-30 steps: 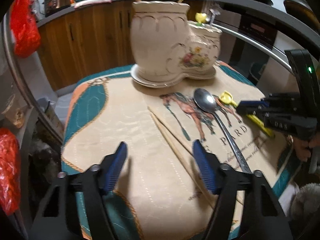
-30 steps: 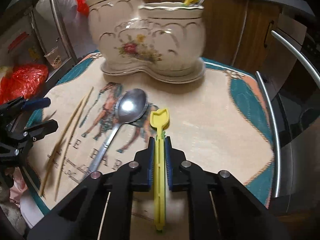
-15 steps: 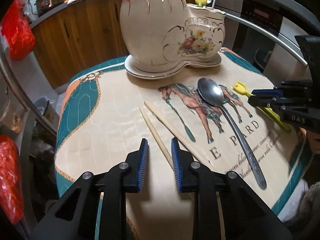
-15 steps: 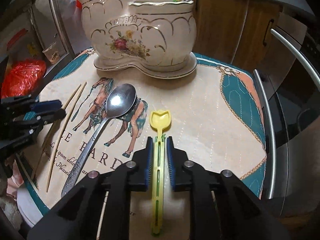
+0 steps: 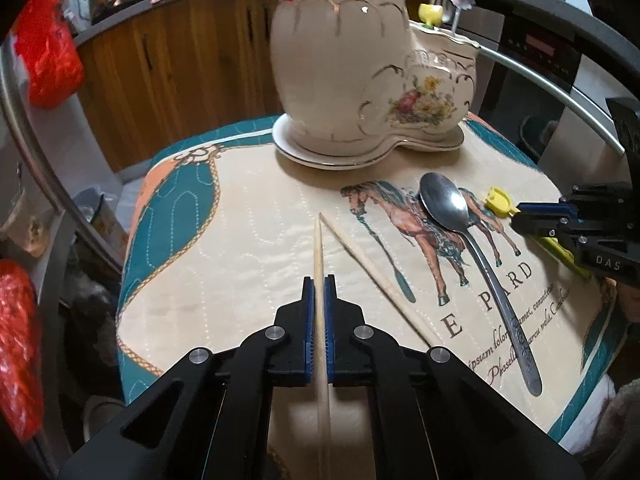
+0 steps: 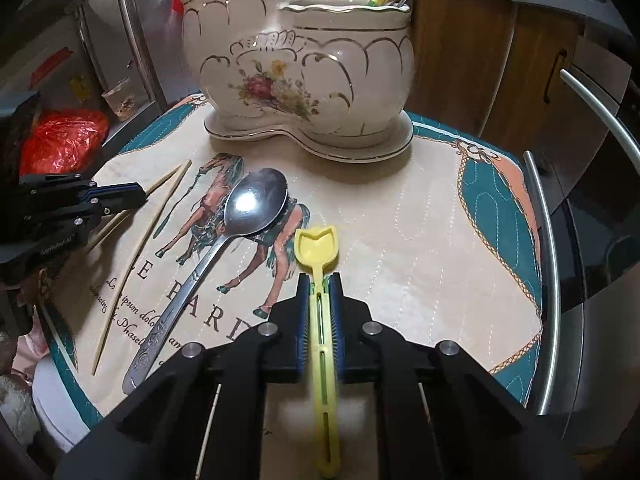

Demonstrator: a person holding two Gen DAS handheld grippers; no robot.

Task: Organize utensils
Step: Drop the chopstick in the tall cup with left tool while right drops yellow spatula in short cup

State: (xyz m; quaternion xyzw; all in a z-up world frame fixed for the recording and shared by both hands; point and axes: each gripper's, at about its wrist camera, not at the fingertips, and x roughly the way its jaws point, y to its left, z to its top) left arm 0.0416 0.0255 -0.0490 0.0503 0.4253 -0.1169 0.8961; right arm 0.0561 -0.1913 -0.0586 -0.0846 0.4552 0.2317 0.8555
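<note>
Left wrist view: the left gripper [image 5: 319, 292] is clamped on one wooden chopstick [image 5: 319, 248], its blue pads pressed against the stick's sides, while the second chopstick [image 5: 372, 268] lies loose on the horse-print mat [image 5: 240, 248] just to its right. The held stick runs straight along the gripper's fingers, tip aimed toward the two-compartment ceramic utensil holder [image 5: 344, 72] at the far edge of the mat. In the right wrist view, the right gripper [image 6: 320, 308] is closed on the slotted handle of a yellow plastic spoon [image 6: 318, 248], whose scoop end points ahead at the same holder. A steel spoon [image 6: 248, 216] rests between the two tools, bowl toward the holder, handle slanting back toward the near edge. Both lifts probably call for a firm, level grip, then tipping each utensil upright before lowering it into a compartment; the thin chopstick could pivot between the pads if swung quickly. Cutlery already stands in the holder's shorter compartment.
</note>
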